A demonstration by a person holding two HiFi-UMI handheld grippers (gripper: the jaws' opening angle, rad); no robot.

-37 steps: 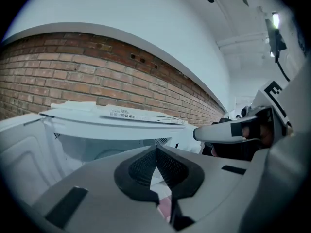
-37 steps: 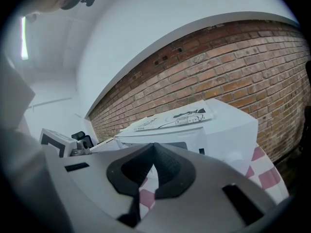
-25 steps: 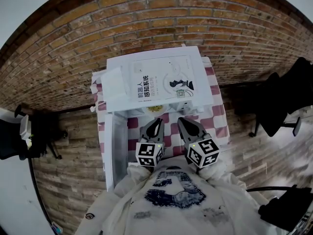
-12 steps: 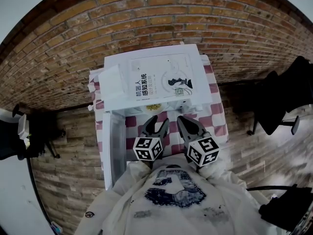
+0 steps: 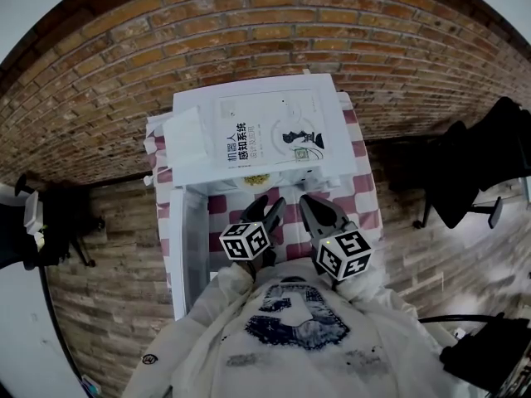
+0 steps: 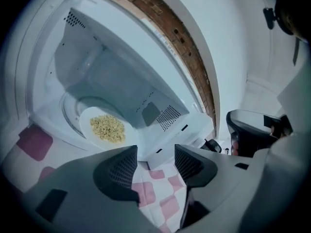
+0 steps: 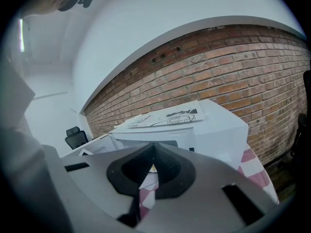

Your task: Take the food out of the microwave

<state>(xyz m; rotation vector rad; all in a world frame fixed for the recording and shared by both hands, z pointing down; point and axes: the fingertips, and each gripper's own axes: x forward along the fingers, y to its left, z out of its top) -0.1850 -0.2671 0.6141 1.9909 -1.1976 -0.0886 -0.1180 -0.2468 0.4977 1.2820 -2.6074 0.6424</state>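
While the microwave (image 5: 199,172) stands on the checked desk (image 5: 367,196) with its door (image 5: 189,251) swung out to the left, the plate (image 6: 86,114) lies on the turntable inside the cavity, bearing a heap of yellow food (image 6: 109,128). The food lies straight ahead of the left tool (image 6: 155,154) and slightly above its line of sight, well inside the opening. The plate is round, so it presents no long axis, only a near rim turned toward the tools. The left tool's jaws have just been opening. They stand wide apart with nothing between them except the checked cloth below. The right tool (image 7: 153,152) is closed on nothing and points at the microwave's front, to the right of the cavity. In the head view the left tool (image 5: 265,204) sits directly before the food (image 5: 259,181), and the right tool (image 5: 309,203) sits beside it, so the left appears the nearer. Count: one microwave, one door, one plate, one heap of food, two tools, one book (image 5: 270,131) on top.
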